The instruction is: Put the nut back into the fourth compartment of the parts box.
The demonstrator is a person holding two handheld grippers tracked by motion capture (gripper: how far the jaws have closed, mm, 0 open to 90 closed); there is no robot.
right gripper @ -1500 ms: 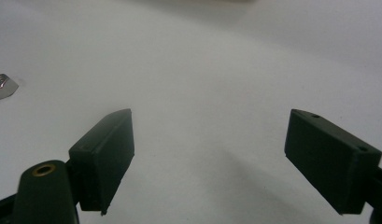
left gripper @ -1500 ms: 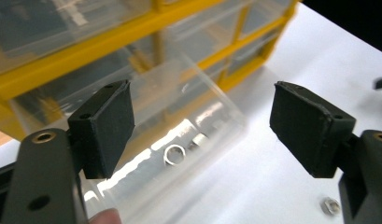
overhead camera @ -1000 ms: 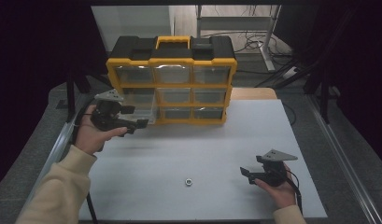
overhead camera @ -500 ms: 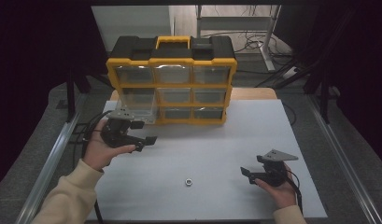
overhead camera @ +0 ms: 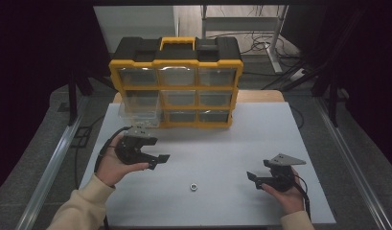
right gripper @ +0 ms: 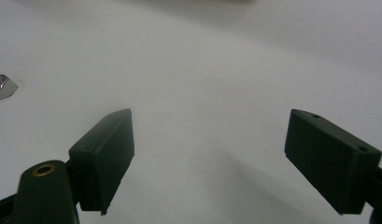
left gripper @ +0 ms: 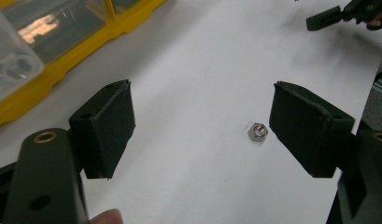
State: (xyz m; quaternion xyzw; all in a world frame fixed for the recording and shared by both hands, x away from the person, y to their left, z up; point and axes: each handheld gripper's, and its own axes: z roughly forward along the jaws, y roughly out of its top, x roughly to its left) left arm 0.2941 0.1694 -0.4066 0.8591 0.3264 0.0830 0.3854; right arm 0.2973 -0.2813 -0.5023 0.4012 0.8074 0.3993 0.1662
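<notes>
Nut now lying just ahead of left tongs, lowered from drawer box with jaws wide and empty, ready for pickup; right tongs likewise open, holding nothing.

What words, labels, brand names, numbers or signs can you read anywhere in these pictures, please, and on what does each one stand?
None can be read.
Yellow-and-black drawer organizer: no legible brand or label on its frame, handle or clear drawers.
Hex nut: no readable marking on its faces.
Left gripper and right gripper: plain black jaws, no print.
White table: bare, no writing.
</notes>
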